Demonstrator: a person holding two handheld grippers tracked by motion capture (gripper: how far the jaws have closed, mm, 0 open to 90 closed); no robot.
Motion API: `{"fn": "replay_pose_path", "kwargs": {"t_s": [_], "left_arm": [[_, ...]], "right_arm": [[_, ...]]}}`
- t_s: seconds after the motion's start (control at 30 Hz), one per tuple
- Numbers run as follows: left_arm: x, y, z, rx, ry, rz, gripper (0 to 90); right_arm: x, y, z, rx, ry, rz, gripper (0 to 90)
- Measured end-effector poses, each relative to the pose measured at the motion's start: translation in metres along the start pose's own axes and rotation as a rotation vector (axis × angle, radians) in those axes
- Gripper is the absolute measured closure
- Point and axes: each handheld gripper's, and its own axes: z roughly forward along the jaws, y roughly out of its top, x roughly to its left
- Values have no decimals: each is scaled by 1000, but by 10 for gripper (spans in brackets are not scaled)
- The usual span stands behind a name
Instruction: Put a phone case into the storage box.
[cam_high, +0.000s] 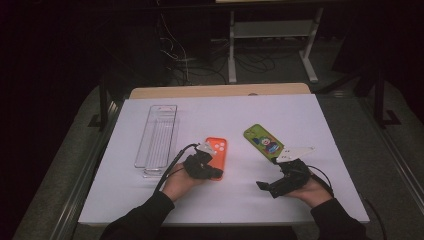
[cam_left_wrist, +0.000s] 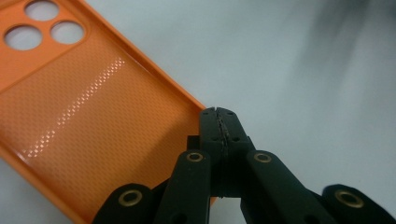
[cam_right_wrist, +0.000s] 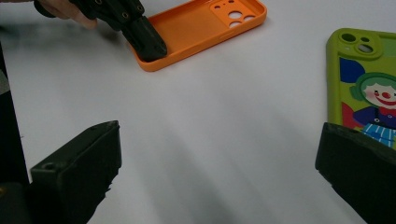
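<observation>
Two phone cases lie on the white table (cam_high: 300, 115), and a clear tray (cam_high: 157, 140) sits at the left of the high view, a bit above the middle. The tray is long and stands apart from both cases.

Just right of the tray, near the middle of the high view, is the orange case (cam_high: 218, 152). It lies with its hollow side up and its three camera holes at the far end. The left gripper (cam_high: 212, 173) comes in from the lower left and bites the near end of this case. In the left gripper view the jaws are pressed tight together on the case's thin wall, low in the middle of the frame — the orange case (cam_left_wrist: 93, 112) fills the left half there.

Further right in the high view lies the green case (cam_high: 262, 141), tilted, with a clown picture on it. The right gripper (cam_high: 267, 187) is at the lower right, close to the near end of the green case. In the right gripper view its jaws stand wide apart, one in each lower corner, holding nothing — the green case (cam_right_wrist: 359, 88) is at the right edge, next to the right jaw.
</observation>
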Motion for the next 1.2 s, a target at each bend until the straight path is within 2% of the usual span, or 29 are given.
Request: {"fn": "replay_pose_path", "kwargs": {"t_s": [0.47, 0.7, 0.83, 1.07, 1.13, 1.2], "left_arm": [[-2, 21, 23, -28, -31, 0, 900], [-3, 31, 34, -44, -29, 5, 900], [-3, 35, 38, -55, -27, 4, 900], [-4, 35, 31, -72, -25, 13, 899], [-4, 36, 22, -67, -24, 51, 888], [-5, 36, 12, -85, -20, 65, 853]], "right_arm": [[0, 0, 0, 1, 6, -4, 0], [0, 0, 0, 0, 7, -15, 0], [1, 0, 0, 3, 8, -5, 0], [0, -1, 0, -2, 6, -15, 0], [0, -1, 0, -2, 6, -15, 0], [0, -1, 1, 0, 4, -16, 0]]}}
